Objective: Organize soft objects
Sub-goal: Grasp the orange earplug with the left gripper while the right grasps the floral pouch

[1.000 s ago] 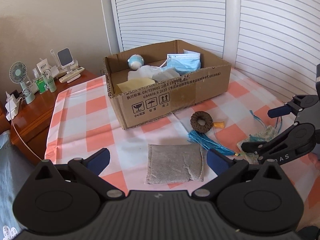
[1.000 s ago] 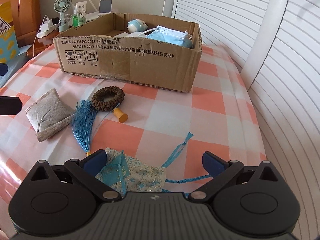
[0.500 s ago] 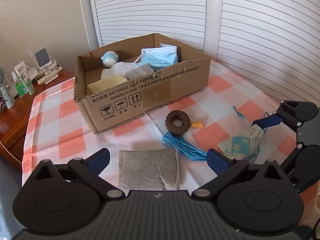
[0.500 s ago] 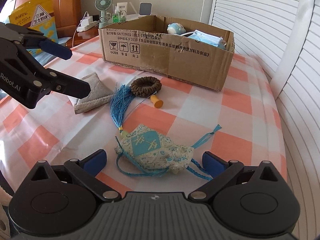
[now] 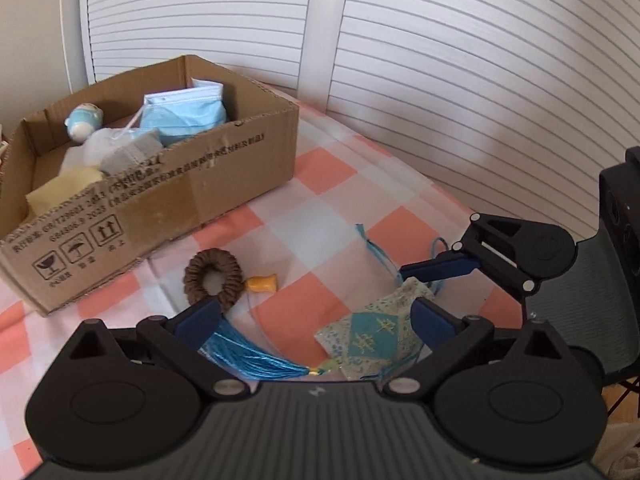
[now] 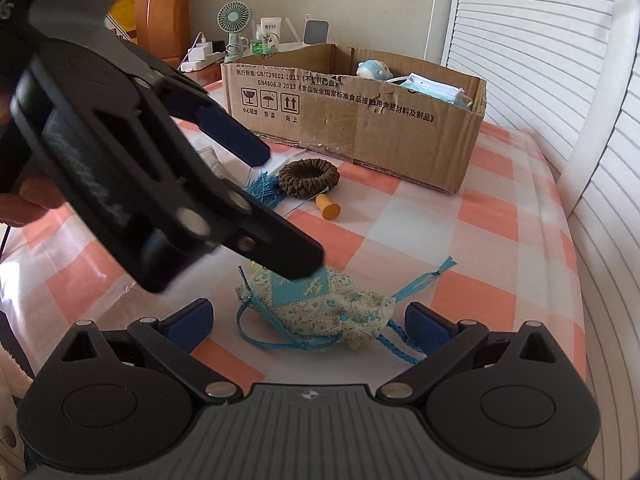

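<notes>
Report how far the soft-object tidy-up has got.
Done: face masks, a small plush toy and cloths already lie in the cardboard box. In hand: nothing gripped; both open tongs, left and right, flank the blue embroidered sachet. Left on the tablecloth: sachet, brown scrunchie, blue tassel.

Blue embroidered sachet point(image 6: 320, 304) lies flat on checked cloth, cords trailing

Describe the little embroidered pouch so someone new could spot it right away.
Start at the cardboard box on the checked tablecloth. Nearer than the brown braided ring lies the pouch, between both open grippers. Only it has blue-and-cream lace and trailing blue ribbons.
</notes>
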`<control>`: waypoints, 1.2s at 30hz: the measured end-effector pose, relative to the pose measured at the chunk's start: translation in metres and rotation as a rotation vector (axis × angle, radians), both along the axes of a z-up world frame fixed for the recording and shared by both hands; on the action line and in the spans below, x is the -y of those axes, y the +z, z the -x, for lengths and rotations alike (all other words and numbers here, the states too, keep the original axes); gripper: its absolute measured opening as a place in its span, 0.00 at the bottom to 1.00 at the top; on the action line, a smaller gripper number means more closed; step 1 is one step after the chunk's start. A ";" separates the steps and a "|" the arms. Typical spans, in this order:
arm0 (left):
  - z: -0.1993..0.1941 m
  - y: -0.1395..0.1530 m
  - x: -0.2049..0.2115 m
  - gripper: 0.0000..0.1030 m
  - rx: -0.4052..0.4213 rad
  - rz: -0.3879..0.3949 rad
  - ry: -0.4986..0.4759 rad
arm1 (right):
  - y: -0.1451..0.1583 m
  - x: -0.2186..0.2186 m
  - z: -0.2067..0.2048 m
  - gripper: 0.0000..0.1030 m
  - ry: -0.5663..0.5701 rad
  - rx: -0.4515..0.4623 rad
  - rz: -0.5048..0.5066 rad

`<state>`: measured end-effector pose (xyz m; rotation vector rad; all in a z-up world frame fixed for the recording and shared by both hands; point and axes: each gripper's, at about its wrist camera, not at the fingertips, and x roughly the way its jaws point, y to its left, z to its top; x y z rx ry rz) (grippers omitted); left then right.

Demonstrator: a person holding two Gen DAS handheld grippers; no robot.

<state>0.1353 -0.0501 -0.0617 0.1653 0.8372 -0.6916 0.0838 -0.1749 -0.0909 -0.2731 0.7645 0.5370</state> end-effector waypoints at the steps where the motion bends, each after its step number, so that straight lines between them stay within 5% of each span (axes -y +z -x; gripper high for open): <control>1: -0.002 -0.002 0.002 0.96 -0.013 0.008 -0.007 | 0.000 0.000 0.000 1.00 0.001 0.002 -0.002; 13: -0.030 -0.026 0.007 0.94 -0.080 0.024 0.035 | 0.000 0.001 0.002 1.00 0.002 0.009 -0.007; 18: -0.035 -0.024 0.010 0.58 -0.025 -0.014 0.052 | 0.000 0.001 0.003 1.00 -0.002 0.011 -0.009; 27: -0.032 -0.024 0.011 0.22 0.039 -0.071 0.100 | 0.000 0.001 0.003 1.00 -0.004 0.014 -0.010; 36: -0.029 -0.023 0.010 0.19 0.038 -0.072 0.114 | 0.001 0.000 0.003 1.00 -0.013 0.015 -0.005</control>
